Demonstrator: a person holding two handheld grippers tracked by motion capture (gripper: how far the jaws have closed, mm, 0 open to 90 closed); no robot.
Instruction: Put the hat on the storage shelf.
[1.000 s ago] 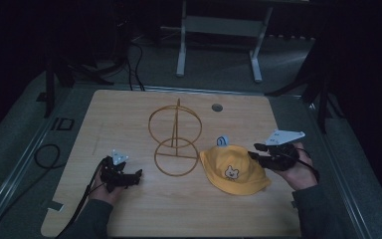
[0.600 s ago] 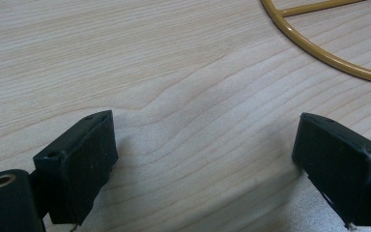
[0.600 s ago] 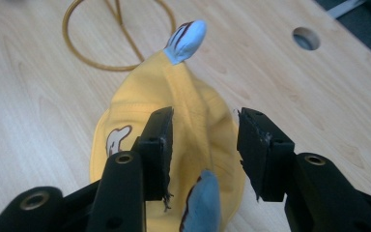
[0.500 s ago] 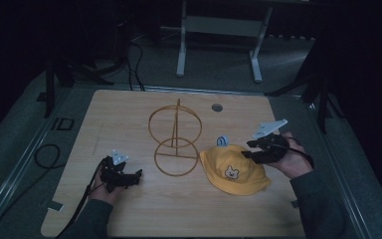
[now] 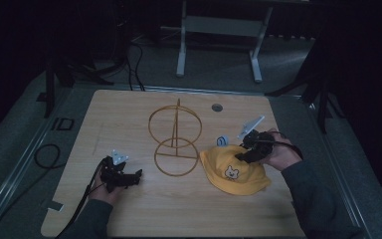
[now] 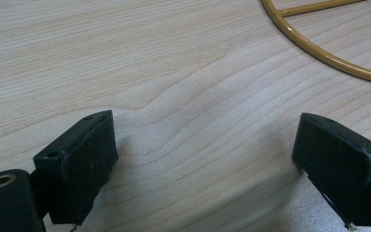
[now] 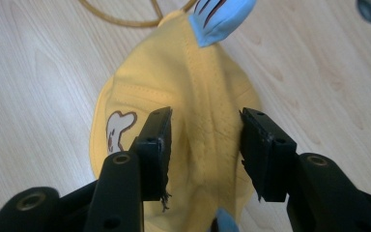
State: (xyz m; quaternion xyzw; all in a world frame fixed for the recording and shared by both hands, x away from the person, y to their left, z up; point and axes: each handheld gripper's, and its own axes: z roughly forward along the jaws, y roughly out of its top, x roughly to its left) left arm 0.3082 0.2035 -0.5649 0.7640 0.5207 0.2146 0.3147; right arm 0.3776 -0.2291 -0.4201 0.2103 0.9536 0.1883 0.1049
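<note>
A yellow child's hat [image 5: 233,170] with a bear patch and light blue ears lies on the wooden table [image 5: 129,114], right of centre. In the right gripper view the hat [image 7: 200,96] sits between and below the jaws. My right gripper [image 5: 242,154] hovers over the hat's right side, open, its jaws either side of the crown. A gold wire stand [image 5: 175,134] with a ring base and an upright ring is at the table's middle. My left gripper [image 5: 132,178] rests low at the front left, open and empty, with part of the stand's ring base [image 6: 319,50] beyond it.
A small round grey grommet [image 5: 217,107] is set in the table behind the stand. A black cable [image 5: 45,157] loops on the floor to the left. Metal stand legs [image 5: 219,45] rise beyond the table's far edge.
My right gripper has moved left and forward from beside the hat to over its crown. The left gripper has stayed put.
</note>
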